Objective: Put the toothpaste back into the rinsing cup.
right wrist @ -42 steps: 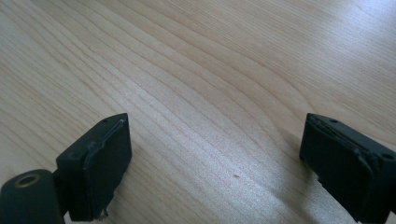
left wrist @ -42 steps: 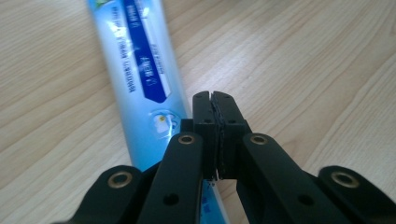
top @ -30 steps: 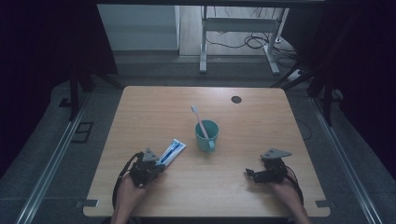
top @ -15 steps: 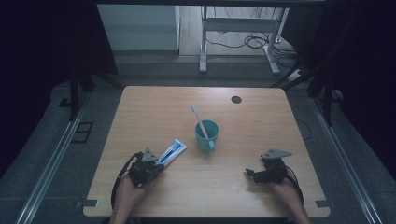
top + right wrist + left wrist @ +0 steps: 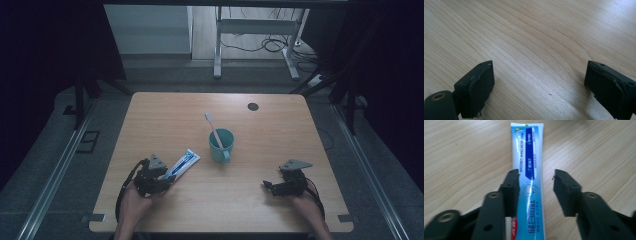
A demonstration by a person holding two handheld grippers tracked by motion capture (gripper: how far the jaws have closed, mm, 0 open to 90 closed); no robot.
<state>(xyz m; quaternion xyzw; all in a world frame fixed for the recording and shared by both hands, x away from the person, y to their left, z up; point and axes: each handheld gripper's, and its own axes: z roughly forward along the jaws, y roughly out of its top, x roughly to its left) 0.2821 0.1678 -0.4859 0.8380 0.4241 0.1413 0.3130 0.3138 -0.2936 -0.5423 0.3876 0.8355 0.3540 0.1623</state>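
Currently:
- Left tongs (image 5: 167,181) sit at the near-left of the wooden surface (image 5: 280,130), jaws spread on either side of the toothpaste tube (image 5: 183,162).
- In the left gripper view the toothpaste tube (image 5: 529,182) lies flat between the jaws; one jaw touches or nearly touches its edge, the other stands apart with bare wood showing between.
- Tube is blue and white, angled from near-left to far-right, its far end near the cup.
- Teal cup (image 5: 221,145) stands mid-surface, with a toothbrush (image 5: 213,129) in it leaning far-left.
- Right tongs (image 5: 266,186) rest at the near-right, jaws spread wide over bare wood, holding nothing.
- Small dark round spot (image 5: 253,106) sits near the far edge.
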